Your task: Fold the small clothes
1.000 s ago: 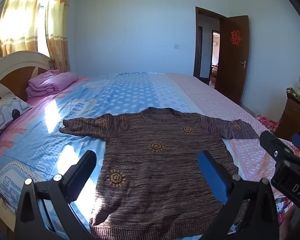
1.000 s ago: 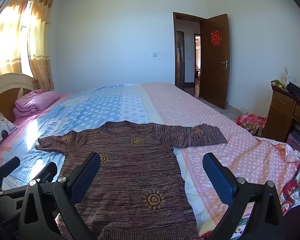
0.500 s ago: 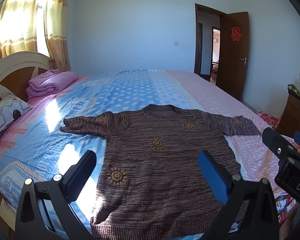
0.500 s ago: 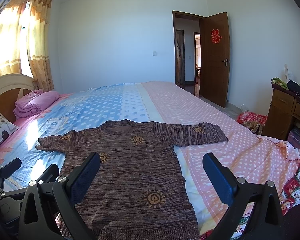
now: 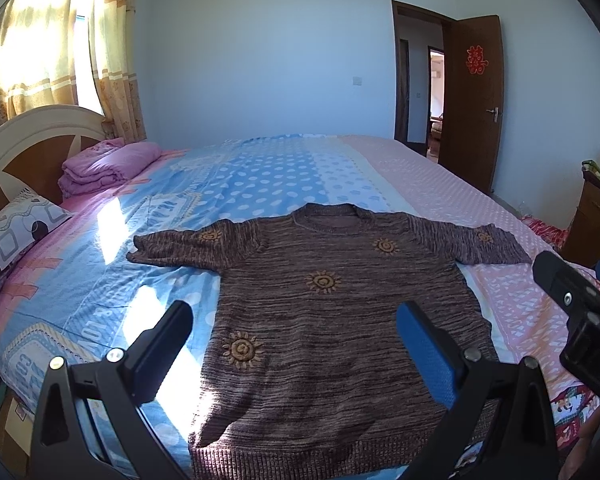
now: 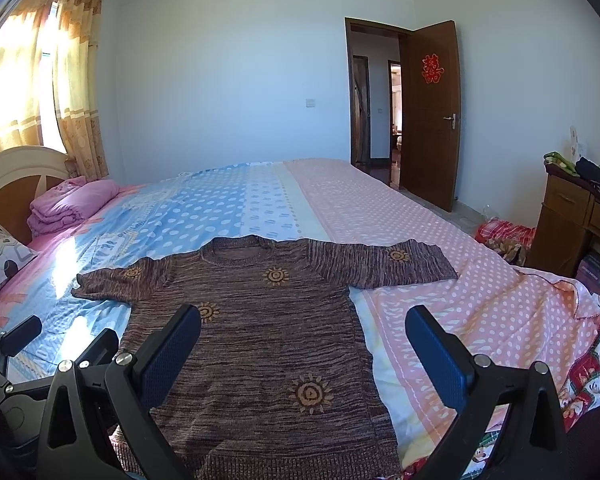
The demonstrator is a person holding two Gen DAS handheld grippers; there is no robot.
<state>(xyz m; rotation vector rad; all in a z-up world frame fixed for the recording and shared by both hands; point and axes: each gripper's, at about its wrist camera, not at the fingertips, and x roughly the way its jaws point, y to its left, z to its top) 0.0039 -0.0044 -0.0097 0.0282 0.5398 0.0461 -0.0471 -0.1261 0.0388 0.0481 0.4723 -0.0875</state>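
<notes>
Black-framed with blue pads, the left tool (image 5: 294, 346) hangs above the near part of a sweater, its two fingers spread wide with nothing between them. The right tool (image 6: 302, 346) matches it: fingers set far apart, holding nothing, poised over the garment's lower half. In the left wrist view the right tool (image 5: 576, 312) shows at the right edge; in the right wrist view the left tool (image 6: 48, 344) shows at the lower left.

Beneath both lies the brown knit sweater (image 5: 332, 320) (image 6: 260, 340), spread flat and face up on the bed (image 5: 268, 176) (image 6: 400, 216). Its long axis runs from the ribbed hem, nearest the cameras at the bed's near edge, away to the round neckline, which points toward the far wall. Both short sleeves stretch out sideways, one toward the headboard (image 5: 24, 152) side, the other over the pink dotted part of the cover. Orange sun motifs dot the chest, sleeves and lower front. Sunlight falls across the sweater's left lower side and the blue sheet next to it.

Farther off, a folded pink blanket (image 5: 108, 164) (image 6: 68, 204) and a patterned pillow (image 5: 16, 232) sit by the headboard, well apart from the sweater. Curtains (image 5: 64, 48) hang behind them, a brown door (image 6: 430, 120) stands open, and a wooden dresser (image 6: 572, 224) is at the right.
</notes>
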